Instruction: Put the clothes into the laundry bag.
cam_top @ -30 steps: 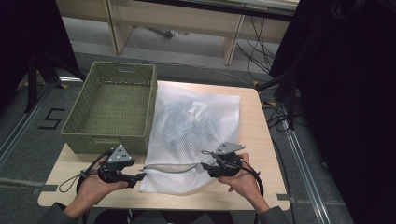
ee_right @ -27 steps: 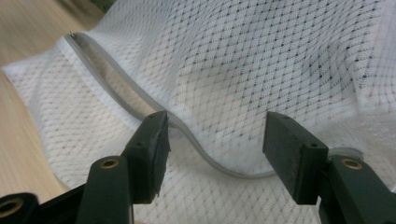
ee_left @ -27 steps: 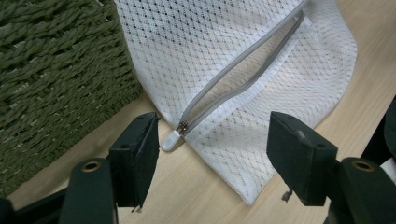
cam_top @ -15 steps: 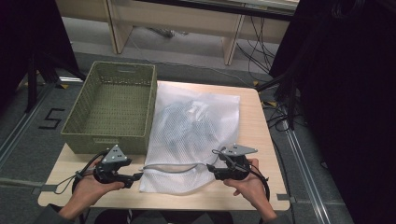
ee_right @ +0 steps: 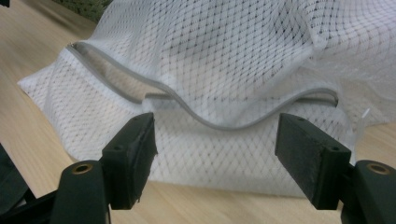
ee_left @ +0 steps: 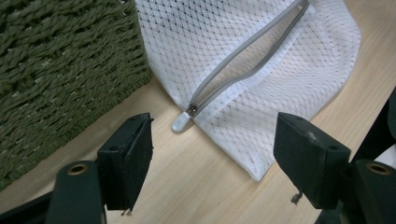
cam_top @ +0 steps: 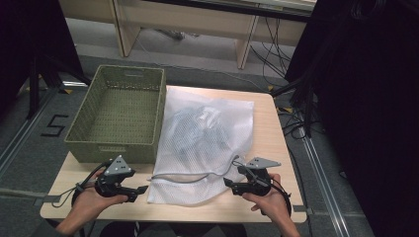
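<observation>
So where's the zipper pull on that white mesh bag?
In the left gripper view, the zipper pull lies on the table at the mesh bag's corner, beside the green basket, just beyond the open jaws.

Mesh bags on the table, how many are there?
1. The white mesh bag lies on the table just right of the green basket, its zipper end toward the person. Dark contents show through it.

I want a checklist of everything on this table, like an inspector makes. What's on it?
Surface: wooden table, bare at the edges.
Job's things: white mesh bag with dark contents, zipper closed, pull at the basket end; empty green basket beside it.
Clutter: nothing seen.
Grippers: left claw and right claw open, holding nothing, near the bag's front edge.
Cables: black loops trail from each gripper.
Surroundings: desk legs, floor cables, dark curtains.
</observation>
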